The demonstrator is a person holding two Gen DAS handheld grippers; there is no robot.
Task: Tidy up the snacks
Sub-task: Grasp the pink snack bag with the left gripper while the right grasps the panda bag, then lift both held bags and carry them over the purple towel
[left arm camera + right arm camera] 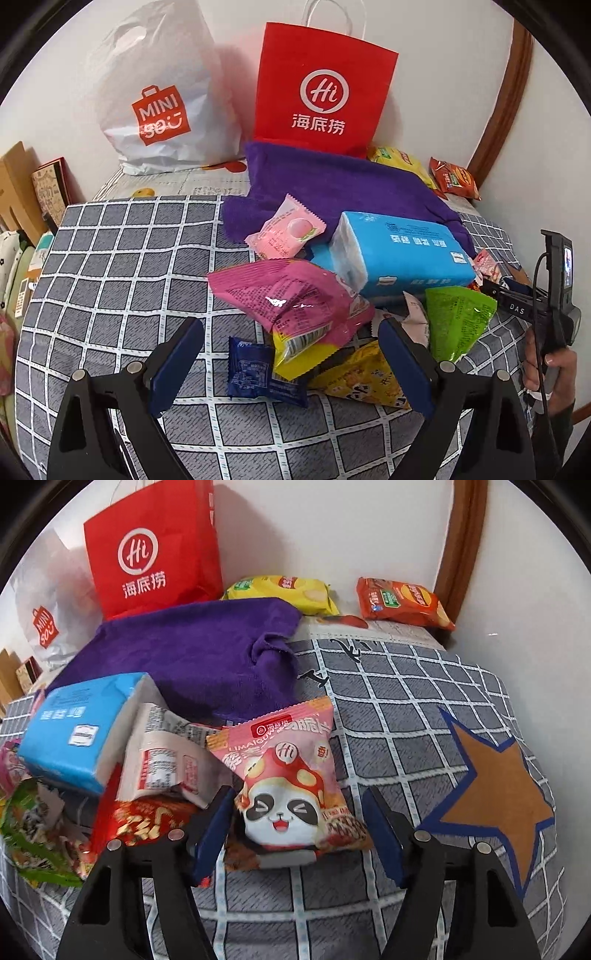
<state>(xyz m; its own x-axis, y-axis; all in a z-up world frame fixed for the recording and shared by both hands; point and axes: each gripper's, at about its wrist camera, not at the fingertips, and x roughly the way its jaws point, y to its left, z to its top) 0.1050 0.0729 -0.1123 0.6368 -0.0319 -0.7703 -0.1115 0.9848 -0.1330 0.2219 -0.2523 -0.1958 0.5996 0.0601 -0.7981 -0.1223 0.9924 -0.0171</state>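
A pile of snack packets lies on a grey checked cloth [110, 258]. In the left wrist view my left gripper [291, 354] is open over a magenta packet [291, 299], with a dark blue packet [258, 369] and a yellow packet [362, 373] between its fingers. A green packet [458, 317] and a small pink packet [288, 232] lie nearby. In the right wrist view my right gripper [303, 830] is open around a pink panda packet [284, 775], not clamped. A white packet [166, 760] and a red packet [140, 819] lie to its left.
A blue tissue pack [399, 251] and a purple towel [192, 653] lie among the snacks. A red paper bag [321, 88] and a white plastic bag [159, 103] stand against the wall. Yellow [288, 590] and orange [402, 602] chip bags lie at the back right.
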